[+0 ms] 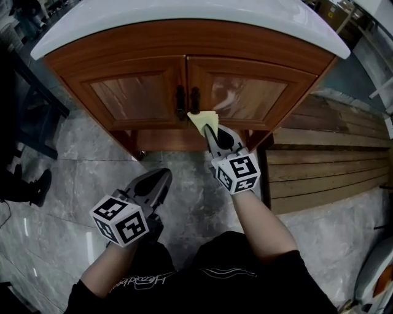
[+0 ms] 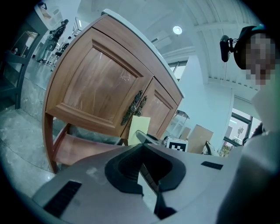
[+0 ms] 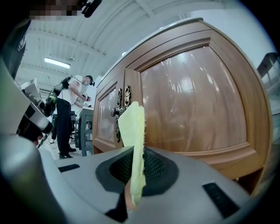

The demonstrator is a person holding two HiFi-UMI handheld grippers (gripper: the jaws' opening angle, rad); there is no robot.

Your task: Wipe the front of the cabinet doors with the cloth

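Observation:
A wooden cabinet has a left door and a right door, with dark ornate handles at the middle seam. My right gripper is shut on a pale yellow cloth. It holds the cloth up at the lower inner corner of the right door, just below the handles. In the right gripper view the cloth stands upright between the jaws, beside the right door. My left gripper hangs lower over the floor, shut with nothing in it. The left gripper view shows the cloth under the handles.
A white countertop overhangs the cabinet. A low shelf sits under the doors. A slatted wooden platform lies to the right, grey marble floor to the left. A shoe shows at far left. A person stands behind.

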